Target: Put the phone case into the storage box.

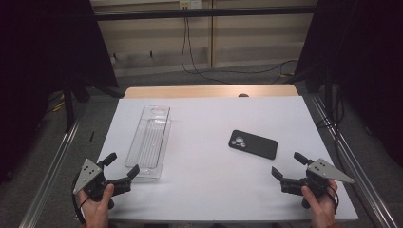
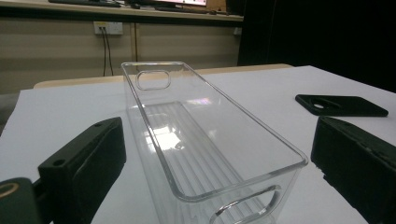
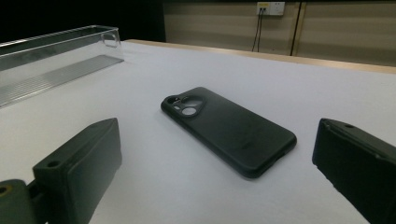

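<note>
From the high view, your left gripper [image 1: 122, 167] sits at about 7 o'clock on the white table [image 1: 209, 190], its jaws spread wide with nothing between them. One jaw tip lies just beside the near end of the clear plastic tray [image 1: 149, 141], which runs lengthwise from near you toward 11 o'clock. Your right gripper [image 1: 288, 166] rests at about 5 o'clock, jaws also spread wide and holding nothing. The black phone [image 1: 253, 144] lies flat, camera side up, at about 3 o'clock of the table's middle and just beyond your right gripper, apart from it. Tray and phone lie well apart.

From the left gripper view, your two black jaws stand far apart at 8 and 4 o'clock. The clear plastic tray [image 2: 210, 154] sits straight ahead, its near end wall with the handle cut-out reaching between them at 6 o'clock; neither jaw presses on it. The tray is empty, with a ribbed floor. The black phone [image 2: 341, 105] lies at about 2 o'clock on the white table [image 2: 65, 107].

From the right gripper view, your jaws again stand wide at 8 and 4 o'clock. The black phone [image 3: 229, 128] lies ahead at centre, lens cluster at its far end, untouched. The clear plastic tray [image 3: 51, 60] shows at 10 o'clock.
</note>
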{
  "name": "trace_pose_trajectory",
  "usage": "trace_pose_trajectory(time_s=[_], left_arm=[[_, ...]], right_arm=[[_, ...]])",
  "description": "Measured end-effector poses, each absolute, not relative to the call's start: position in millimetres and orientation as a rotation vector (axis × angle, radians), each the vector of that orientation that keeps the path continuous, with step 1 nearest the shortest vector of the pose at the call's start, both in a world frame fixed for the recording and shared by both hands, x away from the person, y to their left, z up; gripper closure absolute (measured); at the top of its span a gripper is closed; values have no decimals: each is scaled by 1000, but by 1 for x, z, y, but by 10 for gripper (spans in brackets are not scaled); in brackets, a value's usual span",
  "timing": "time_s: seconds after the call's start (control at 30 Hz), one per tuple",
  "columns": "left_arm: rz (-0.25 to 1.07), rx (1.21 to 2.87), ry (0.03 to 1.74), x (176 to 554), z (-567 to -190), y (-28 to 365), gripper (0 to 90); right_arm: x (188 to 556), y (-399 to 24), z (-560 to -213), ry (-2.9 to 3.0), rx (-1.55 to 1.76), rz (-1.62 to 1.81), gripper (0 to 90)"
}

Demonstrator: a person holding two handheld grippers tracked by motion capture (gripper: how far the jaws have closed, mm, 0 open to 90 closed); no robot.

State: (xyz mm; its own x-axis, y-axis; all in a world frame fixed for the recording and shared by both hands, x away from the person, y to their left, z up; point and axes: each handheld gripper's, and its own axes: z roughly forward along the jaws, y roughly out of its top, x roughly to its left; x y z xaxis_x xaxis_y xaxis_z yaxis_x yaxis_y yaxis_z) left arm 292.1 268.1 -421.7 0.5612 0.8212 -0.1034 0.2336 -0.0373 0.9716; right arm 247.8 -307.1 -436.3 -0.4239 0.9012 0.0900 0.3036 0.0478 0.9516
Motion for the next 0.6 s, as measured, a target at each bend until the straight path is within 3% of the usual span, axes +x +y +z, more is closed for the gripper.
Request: trace_pose_trajectory(time_s=[0.6], left_arm=[[609, 1576, 921, 290, -422, 269, 35]], right_arm=[[266, -299, -427, 1810, 1192, 1422, 15]])
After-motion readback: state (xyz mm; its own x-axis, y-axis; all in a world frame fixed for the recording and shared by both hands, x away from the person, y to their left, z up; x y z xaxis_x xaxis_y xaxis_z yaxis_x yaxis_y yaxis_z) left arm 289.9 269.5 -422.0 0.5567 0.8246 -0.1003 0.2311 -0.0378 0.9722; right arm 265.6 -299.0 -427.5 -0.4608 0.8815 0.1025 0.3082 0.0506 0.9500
